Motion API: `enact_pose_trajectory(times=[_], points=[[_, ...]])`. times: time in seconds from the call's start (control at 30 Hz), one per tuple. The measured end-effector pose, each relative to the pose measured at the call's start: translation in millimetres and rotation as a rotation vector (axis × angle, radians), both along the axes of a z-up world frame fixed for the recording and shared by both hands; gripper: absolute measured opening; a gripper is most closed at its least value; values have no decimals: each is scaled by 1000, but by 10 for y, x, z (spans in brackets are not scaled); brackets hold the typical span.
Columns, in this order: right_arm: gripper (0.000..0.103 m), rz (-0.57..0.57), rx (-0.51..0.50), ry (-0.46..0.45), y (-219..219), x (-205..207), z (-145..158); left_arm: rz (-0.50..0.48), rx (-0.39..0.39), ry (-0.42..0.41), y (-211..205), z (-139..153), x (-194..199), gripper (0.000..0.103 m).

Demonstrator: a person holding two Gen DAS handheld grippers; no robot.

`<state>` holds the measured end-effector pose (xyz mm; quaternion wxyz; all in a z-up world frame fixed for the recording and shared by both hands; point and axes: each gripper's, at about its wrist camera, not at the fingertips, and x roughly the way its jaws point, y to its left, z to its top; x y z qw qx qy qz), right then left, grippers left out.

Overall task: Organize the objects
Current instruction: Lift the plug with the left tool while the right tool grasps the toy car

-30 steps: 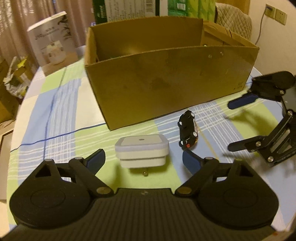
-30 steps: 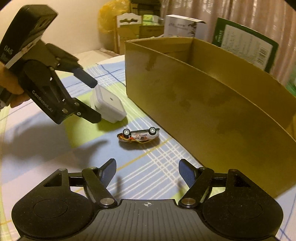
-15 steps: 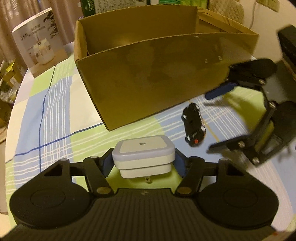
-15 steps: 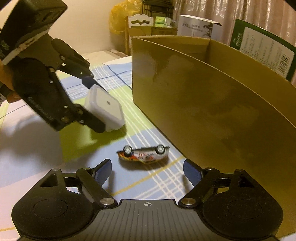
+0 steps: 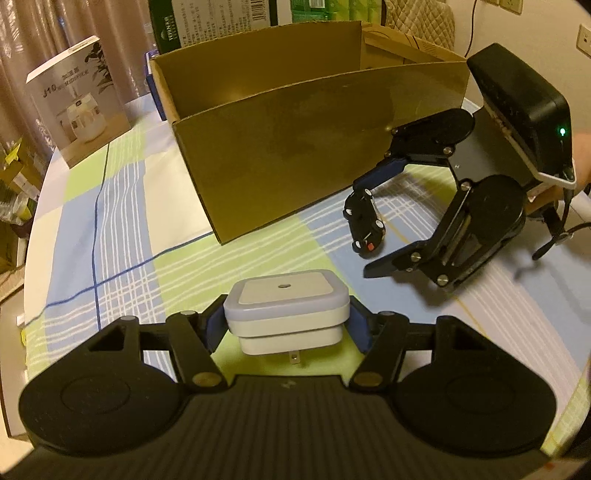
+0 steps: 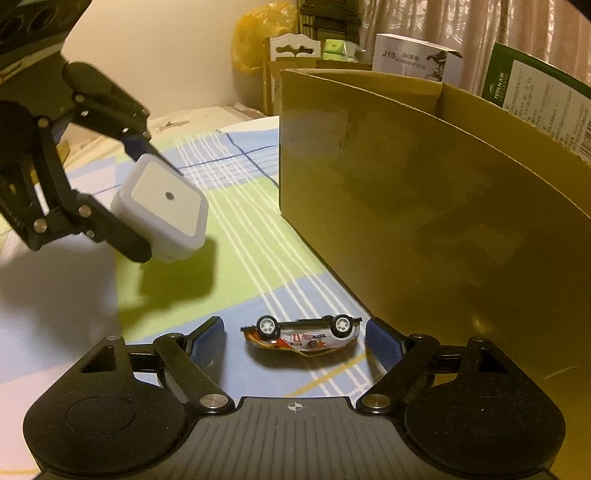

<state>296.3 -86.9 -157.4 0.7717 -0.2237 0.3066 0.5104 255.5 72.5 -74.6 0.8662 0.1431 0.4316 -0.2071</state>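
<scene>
My left gripper (image 5: 286, 325) is shut on a white square plug-in night light (image 5: 287, 308) and holds it above the checked tablecloth; it also shows in the right wrist view (image 6: 162, 206). A small toy car (image 6: 301, 334) lies on its side on the cloth, between the open fingers of my right gripper (image 6: 295, 338), not touching them. In the left wrist view the car (image 5: 364, 225) looks black and sits between the right gripper's fingers (image 5: 384, 177). An open cardboard box (image 5: 295, 136) stands just behind.
A white product box (image 5: 79, 110) stands at the back left on the table, and a green-labelled box (image 5: 207, 22) rises behind the cardboard box. The round table's edge (image 5: 33, 229) curves along the left. A chair and clutter stand beyond.
My left gripper closed on the night light and lifted it off the cloth. My right gripper moved forward until the toy car lay between its open fingers.
</scene>
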Motion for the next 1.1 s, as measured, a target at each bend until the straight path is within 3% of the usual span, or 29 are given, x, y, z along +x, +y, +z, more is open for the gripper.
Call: enact_pose_trajectory(times=[0.03,0.1,0.53,1.1], points=[[81,-2,2,-1,8,-1,4,5,-7,5,7,-4,-7,61],[64,-14,4,-3,20,0,14,12,-12,9,16,-11,-25,61],[64,-133,-9,2,-228,-263,465,61,-32,12,-114,134,-260,61],[64,-359,-19,-2,-848,-882,1354,123,-71,-26,-529,784,-795,61]])
